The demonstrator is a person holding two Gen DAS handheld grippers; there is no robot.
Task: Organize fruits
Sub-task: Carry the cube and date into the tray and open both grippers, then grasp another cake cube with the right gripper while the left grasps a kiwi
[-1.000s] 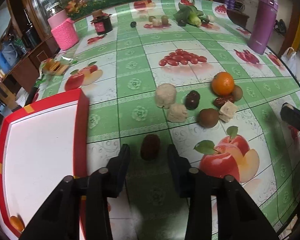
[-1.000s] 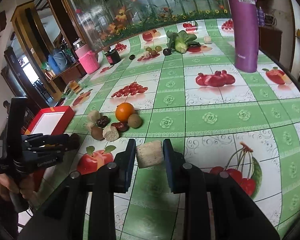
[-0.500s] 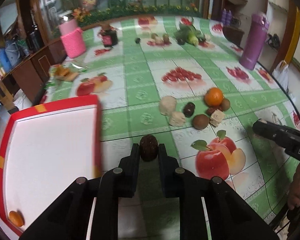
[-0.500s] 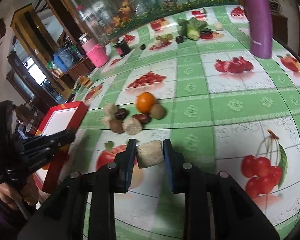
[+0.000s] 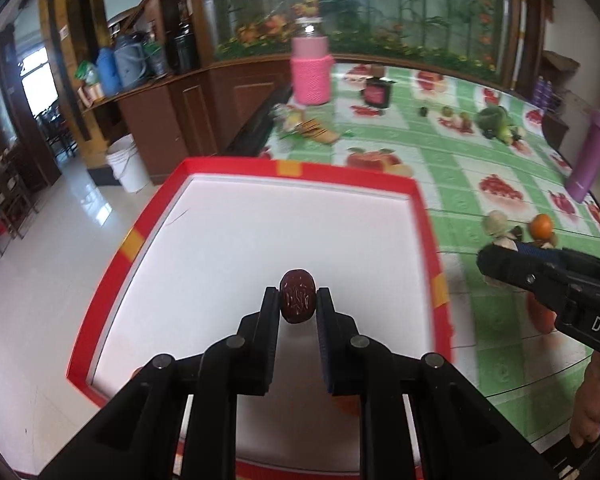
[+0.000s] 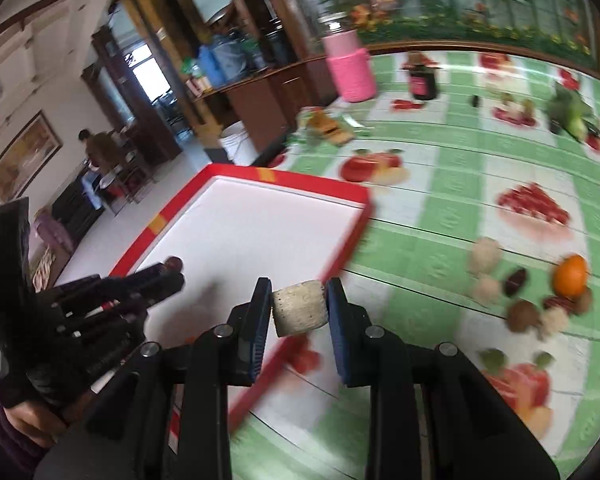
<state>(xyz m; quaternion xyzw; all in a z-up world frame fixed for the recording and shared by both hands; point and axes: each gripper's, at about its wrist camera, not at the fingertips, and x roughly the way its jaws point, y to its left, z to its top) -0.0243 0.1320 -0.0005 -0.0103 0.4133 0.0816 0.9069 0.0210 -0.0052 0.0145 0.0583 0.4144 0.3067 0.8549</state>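
Green-and-white fruit-print oilcloth covers the table [image 5: 439, 168], and a red-rimmed white tray [image 5: 429, 240] sits at its near left corner, partly overhanging the tiled floor. The left gripper [image 5: 298, 304] is clenched on a dark red jujube [image 5: 297, 296], held clear above the tray's white floor toward its near edge. The right gripper [image 6: 299, 304] grasps a pale, rough-cut cylinder of what looks like sugarcane [image 6: 298, 306], poised over the tray's right rim near the near corner.

Judging by this, the step in hand is the carry-and-drop: both pieces are picked and nearly over their destination. The next move calls for lowering the jujube close to the tray floor before letting go, since a round fruit dropped from height would likely roll. The sugarcane piece needs to travel further inward past the rim first.

Fruit waiting on the table lies in a loose cluster toward the right edge: an orange [image 6: 571, 275], a kiwi [image 6: 522, 315], dark dates and more pale chunks. A small orange fruit already in the tray shows beneath the left gripper.
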